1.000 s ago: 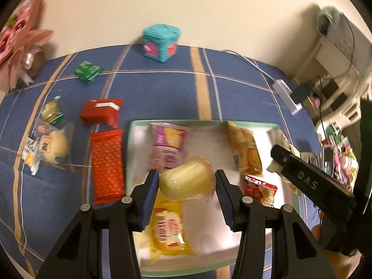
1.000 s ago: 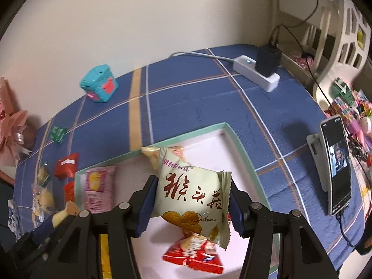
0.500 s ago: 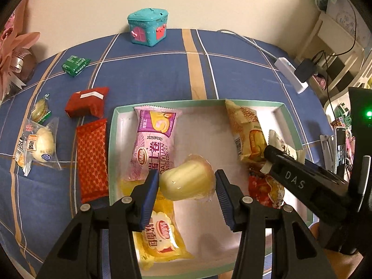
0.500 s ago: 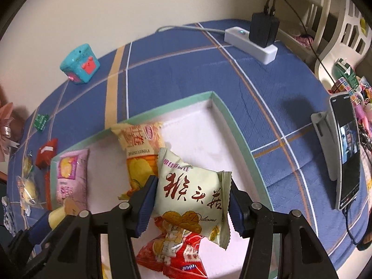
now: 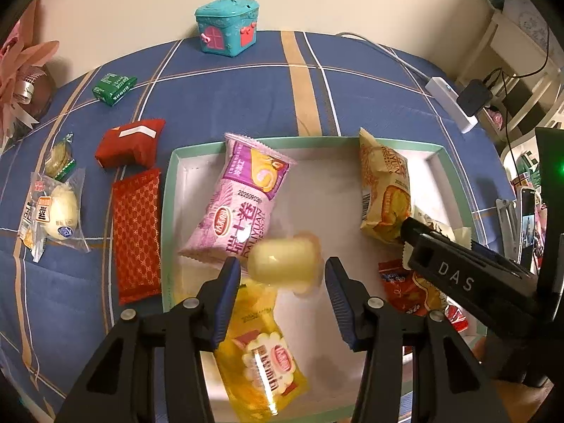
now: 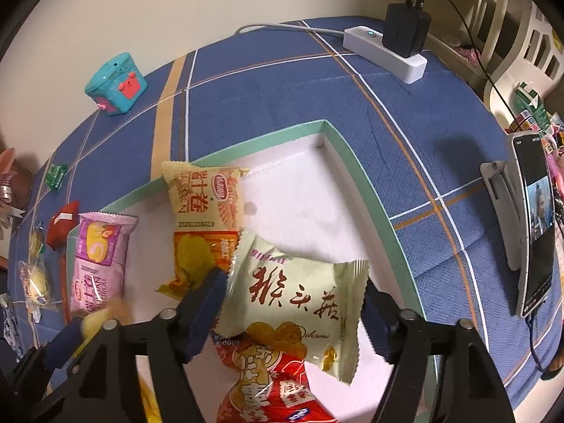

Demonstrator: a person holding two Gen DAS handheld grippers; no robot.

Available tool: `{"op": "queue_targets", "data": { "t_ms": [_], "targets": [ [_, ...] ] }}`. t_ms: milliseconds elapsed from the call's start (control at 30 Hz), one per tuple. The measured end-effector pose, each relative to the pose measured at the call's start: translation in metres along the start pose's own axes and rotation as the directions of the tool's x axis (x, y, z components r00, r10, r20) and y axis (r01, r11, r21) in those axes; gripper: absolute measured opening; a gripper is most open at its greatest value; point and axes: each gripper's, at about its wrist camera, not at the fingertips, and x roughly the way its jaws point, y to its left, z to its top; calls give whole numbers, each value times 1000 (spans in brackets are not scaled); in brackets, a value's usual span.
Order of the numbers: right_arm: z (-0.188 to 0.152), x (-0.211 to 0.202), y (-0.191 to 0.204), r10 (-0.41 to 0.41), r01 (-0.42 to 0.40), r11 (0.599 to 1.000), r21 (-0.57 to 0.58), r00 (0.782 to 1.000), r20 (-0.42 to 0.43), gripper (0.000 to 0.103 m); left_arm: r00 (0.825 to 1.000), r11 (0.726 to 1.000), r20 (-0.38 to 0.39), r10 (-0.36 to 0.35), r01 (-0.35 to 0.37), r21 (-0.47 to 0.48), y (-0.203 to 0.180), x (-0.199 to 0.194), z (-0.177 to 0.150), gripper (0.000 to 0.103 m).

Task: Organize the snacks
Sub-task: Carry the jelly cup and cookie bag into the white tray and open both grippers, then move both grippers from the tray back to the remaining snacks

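Note:
A white tray with a teal rim (image 5: 169, 211) holds a purple packet (image 5: 243, 204), an orange packet (image 5: 384, 194), a yellow packet (image 5: 261, 352) and a red packet (image 6: 271, 387). My left gripper (image 5: 283, 282) hangs over the tray. A pale yellow bun (image 5: 283, 261) is between its pads, blurred, with a small gap on each side. My right gripper (image 6: 292, 303) is over the tray's right part and its jaws are opening. A cream packet with red characters (image 6: 296, 299) lies tilted between them, loose, resting on the red packet.
Left of the tray on the blue checked cloth lie a red patterned packet (image 5: 137, 236), a dark red packet (image 5: 130, 141), a green packet (image 5: 114, 88) and a wrapped bun (image 5: 60, 208). A teal house box (image 5: 227, 24) stands at the back, a power strip (image 6: 384, 49) and a phone on a stand (image 6: 535, 222) at the right.
Both grippers came down closer to the tray. The right jaws spread and the cream packet tipped free of the pads. The yellow bun blurred and slid away from the left pads.

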Motion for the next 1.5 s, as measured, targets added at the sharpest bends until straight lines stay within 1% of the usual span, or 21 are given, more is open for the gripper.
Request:
{"op": "queue_targets", "data": {
  "t_ms": [100, 167, 200, 233, 300, 333, 500, 667, 700, 733, 767, 867, 933, 1000, 1167, 1267, 1500],
  "targets": [
    [0, 1, 3, -3, 3, 1000, -13, 1000, -5, 87, 1000, 1000, 0, -8, 8, -4, 1, -1, 0, 60],
    [0, 1, 4, -9, 9, 1000, -21, 1000, -4, 90, 1000, 1000, 3, -8, 8, -3, 1, -3, 0, 60],
    [0, 0, 5, -13, 13, 1000, -25, 1000, -2, 92, 1000, 1000, 5, -9, 9, -3, 1, -4, 1, 61],
    [0, -1, 5, -16, 16, 999, -28, 1000, 1, 94, 1000, 1000, 6, -11, 11, -6, 1, -5, 1, 64],
    [0, -3, 6, -21, 21, 999, -29, 1000, 8, 103, 1000, 1000, 12, -18, 18, -13, 3, -9, 2, 71],
    [1, -4, 6, -23, 23, 999, -31, 1000, 13, 103, 1000, 1000, 18, -20, 20, -16, 3, -11, 3, 73],
    [4, -10, 7, -22, 22, 999, -31, 999, 29, 103, 999, 1000, 41, -1, 2, -30, 8, -23, 5, 74],
    [4, -14, 8, -27, 28, 999, -40, 999, 30, 103, 997, 996, 63, 45, -40, -73, 24, -32, 8, 75],
    [4, -15, 9, -26, 27, 999, -43, 999, 29, 103, 996, 994, 68, 60, -54, -91, 29, -33, 9, 79],
    [3, -16, 9, -25, 26, 999, -43, 999, 29, 103, 995, 992, 71, 74, -67, -105, 35, -34, 10, 88],
    [2, -17, 11, -24, 25, 999, -44, 999, 30, 103, 992, 988, 76, 101, -91, -123, 42, -35, 10, 91],
    [1, -19, 14, -11, 13, 999, -51, 999, 35, 103, 981, 976, 79, 176, -163, -146, 59, -35, 10, 92],
    [-1, -21, 19, 6, -3, 998, -58, 999, 44, 103, 971, 963, 79, 226, -210, -168, 71, -35, 10, 92],
    [-2, -23, 25, 27, -22, 997, -76, 998, 57, 103, 964, 953, 79, 253, -233, -195, 86, -36, 10, 93],
    [-6, -29, 44, 43, -32, 991, -133, 996, 81, 103, 965, 937, 77, 250, -221, -272, 116, -40, 8, 94],
    [-8, -28, 53, 56, -44, 988, -151, 996, 74, 103, 966, 931, 75, 247, -215, -295, 125, -41, 7, 94],
    [-13, -29, 76, 123, -110, 979, -174, 991, 62, 103, 972, 924, 84, 219, -179, -337, 144, -48, 2, 94]
  ]
}}
